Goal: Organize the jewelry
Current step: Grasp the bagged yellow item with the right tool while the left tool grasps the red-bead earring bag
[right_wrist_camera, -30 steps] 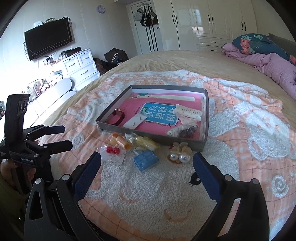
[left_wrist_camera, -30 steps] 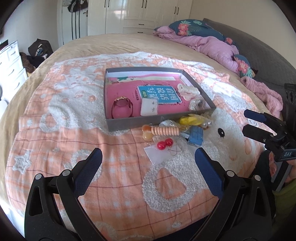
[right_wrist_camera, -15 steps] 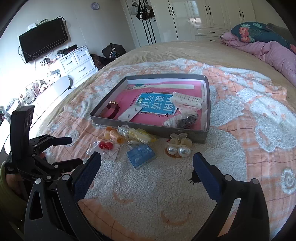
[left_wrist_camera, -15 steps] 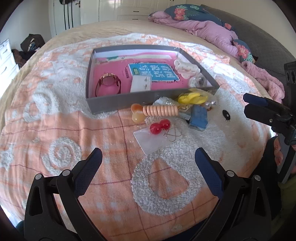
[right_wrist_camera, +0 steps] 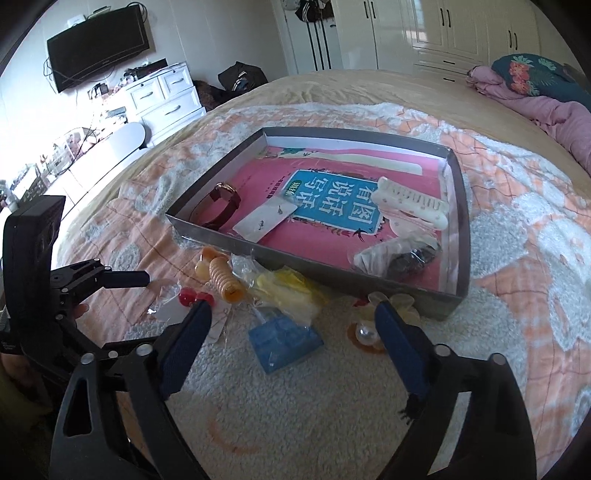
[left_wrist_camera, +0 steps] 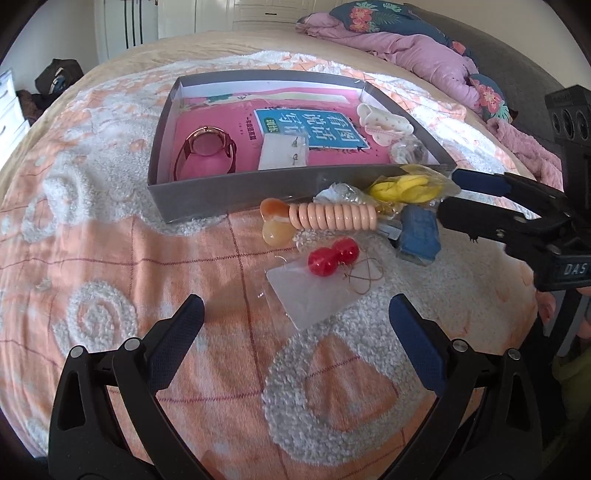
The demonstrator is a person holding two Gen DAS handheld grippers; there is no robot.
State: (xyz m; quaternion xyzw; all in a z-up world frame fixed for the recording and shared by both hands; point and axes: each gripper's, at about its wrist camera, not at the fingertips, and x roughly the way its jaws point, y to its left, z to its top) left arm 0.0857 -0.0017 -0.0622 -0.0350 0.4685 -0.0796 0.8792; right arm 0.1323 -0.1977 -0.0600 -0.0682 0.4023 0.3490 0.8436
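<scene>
Bedroom around an orange-and-white bedspread

The bedspread (right_wrist_camera: 517, 280) covers a tan bed. A crumpled pink quilt (left_wrist_camera: 417, 55) and floral pillow (right_wrist_camera: 535, 75) lie at its head. A wall-mounted television (right_wrist_camera: 98, 44) hangs above a white dresser (right_wrist_camera: 166, 98), beside a dark bag (right_wrist_camera: 242, 77) and white wardrobes (right_wrist_camera: 443, 33).

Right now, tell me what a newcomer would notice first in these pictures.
The shallow grey cardboard tray with its bright pink lining sits mid-bed on the orange-and-white fleece blanket. Just outside its near wall lies a clutter of trinkets, notably the glossy red ball earrings on a clear packet. Both hand-held grippers, left and right, hover open.
</scene>
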